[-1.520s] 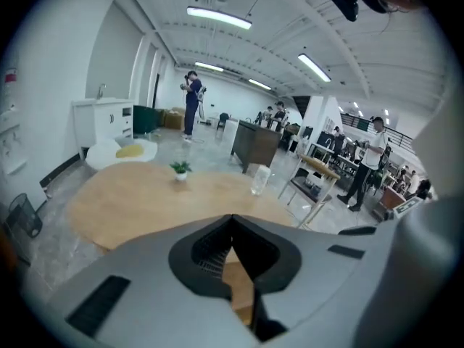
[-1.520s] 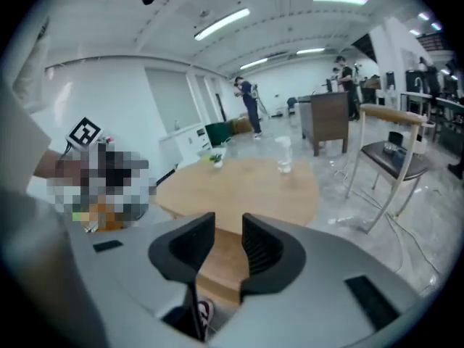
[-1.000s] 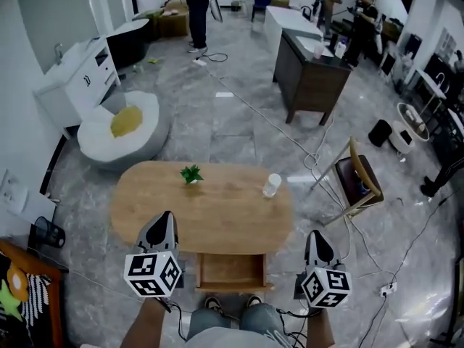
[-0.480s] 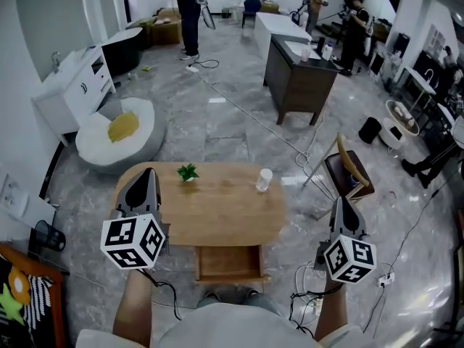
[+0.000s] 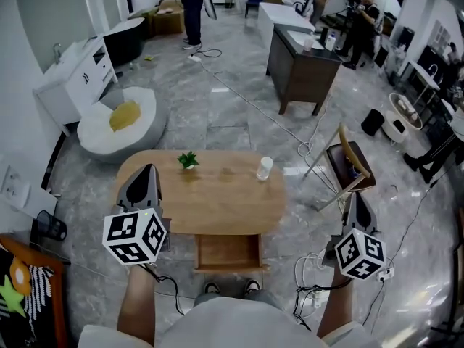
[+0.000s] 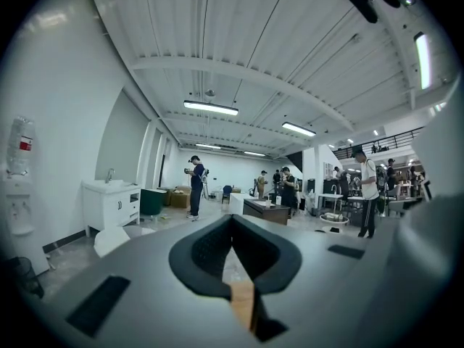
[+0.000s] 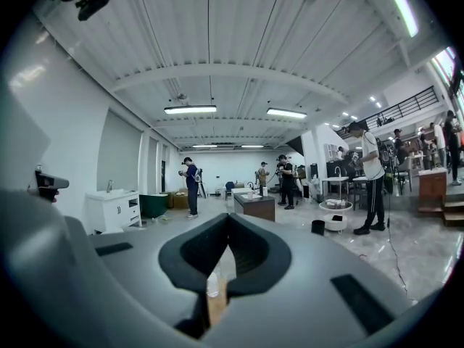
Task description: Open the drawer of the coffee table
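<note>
**Q:** Bench and drawer?
**A:** The oval wooden bench (image 5: pixel 217 198) stands on the grey marble floor (image 5: pixel 232 114). Its drawer (image 5: pixel 230 253) is pulled out from the bench's near edge, open.

**Q:** Grippers?
**A:** The left gripper (image 5: pixel 147 171) is at the bench's left end and the right gripper (image 5: pixel 357 197) is well off its right end. Both sets of jaws are pressed together.

**Q:** Items on the bench?
**A:** A small potted plant (image 5: pixel 188 159) and a cup (image 5: pixel 264 168), both near the bench's far edge and apart from each other.
</note>
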`<state>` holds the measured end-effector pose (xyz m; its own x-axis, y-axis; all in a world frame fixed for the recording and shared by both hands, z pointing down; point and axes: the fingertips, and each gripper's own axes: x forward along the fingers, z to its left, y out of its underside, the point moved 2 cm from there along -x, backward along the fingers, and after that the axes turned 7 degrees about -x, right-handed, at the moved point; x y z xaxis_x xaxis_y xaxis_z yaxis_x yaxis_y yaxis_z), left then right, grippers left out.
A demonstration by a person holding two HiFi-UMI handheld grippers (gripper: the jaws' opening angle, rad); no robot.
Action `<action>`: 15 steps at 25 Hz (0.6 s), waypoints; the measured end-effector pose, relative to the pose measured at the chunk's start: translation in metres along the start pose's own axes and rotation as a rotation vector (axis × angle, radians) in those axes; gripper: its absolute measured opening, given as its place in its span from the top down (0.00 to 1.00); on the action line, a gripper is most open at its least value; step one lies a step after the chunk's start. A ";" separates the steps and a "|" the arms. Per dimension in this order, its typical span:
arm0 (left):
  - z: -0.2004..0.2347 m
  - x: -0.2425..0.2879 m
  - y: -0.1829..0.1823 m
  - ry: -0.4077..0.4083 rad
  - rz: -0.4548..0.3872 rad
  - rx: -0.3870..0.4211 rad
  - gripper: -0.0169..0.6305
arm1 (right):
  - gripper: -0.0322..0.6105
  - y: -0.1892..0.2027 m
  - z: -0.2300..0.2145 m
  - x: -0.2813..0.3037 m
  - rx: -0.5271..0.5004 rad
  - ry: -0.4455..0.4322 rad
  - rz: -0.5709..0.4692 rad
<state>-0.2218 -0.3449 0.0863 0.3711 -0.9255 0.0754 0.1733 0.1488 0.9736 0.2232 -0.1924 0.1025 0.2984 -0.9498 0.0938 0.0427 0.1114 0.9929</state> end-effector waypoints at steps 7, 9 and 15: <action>-0.011 0.001 0.006 0.007 0.008 -0.003 0.99 | 0.95 0.004 0.000 0.005 -0.026 0.004 0.012; -0.013 0.001 0.006 0.009 0.007 -0.003 0.99 | 0.95 0.003 0.001 0.004 -0.083 0.016 0.021; -0.013 0.002 0.004 0.009 0.004 0.002 0.99 | 0.95 0.003 0.010 0.008 -0.125 -0.007 0.027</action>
<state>-0.2083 -0.3412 0.0872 0.3798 -0.9218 0.0772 0.1699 0.1516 0.9737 0.2165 -0.2027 0.1070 0.2944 -0.9480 0.1210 0.1530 0.1718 0.9732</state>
